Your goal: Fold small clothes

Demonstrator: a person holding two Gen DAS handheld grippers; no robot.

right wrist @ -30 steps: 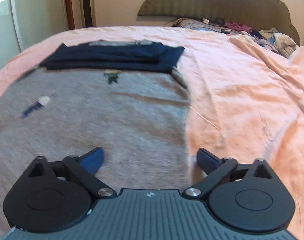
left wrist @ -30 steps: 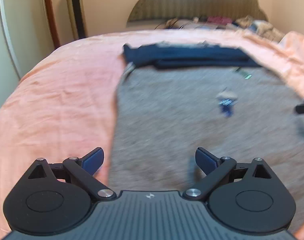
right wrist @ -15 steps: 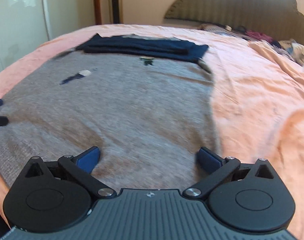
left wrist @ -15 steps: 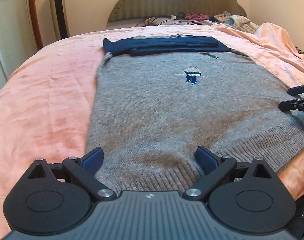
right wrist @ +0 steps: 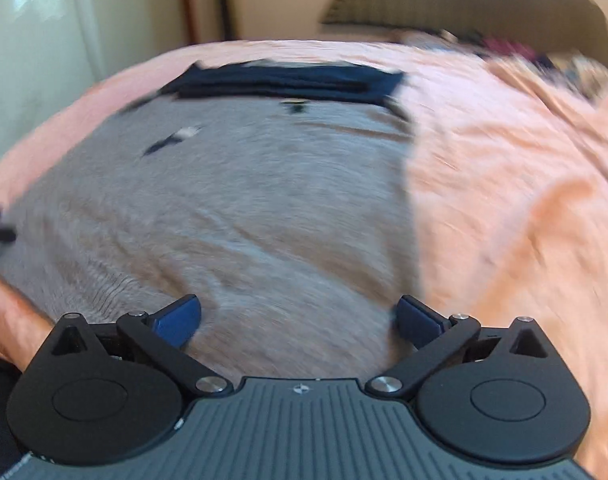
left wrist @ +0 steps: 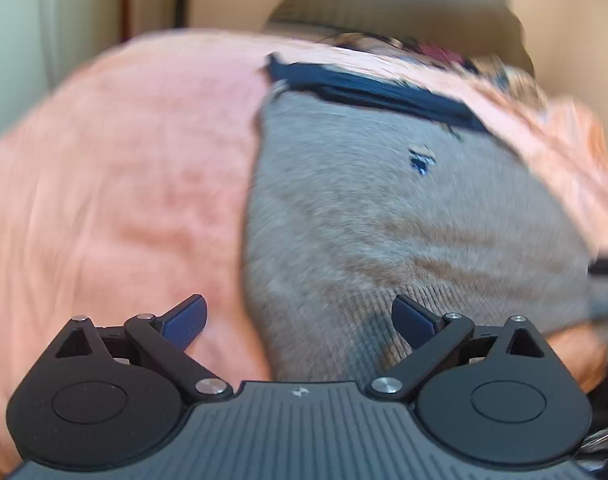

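The gray sweater lay flat on the pink bed, with its dark blue sleeves folded across the top. Both tongs, left and right, were wide and empty, near the sweater's bottom edge. Next, I think, they needed to grab that edge and fold it up.

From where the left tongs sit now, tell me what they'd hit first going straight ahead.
Probably the grey sweater: its ribbed bottom edge lies just ahead between the open left tongs, with the pink bedspread under the left finger. The frame is blurred, so depth is uncertain.
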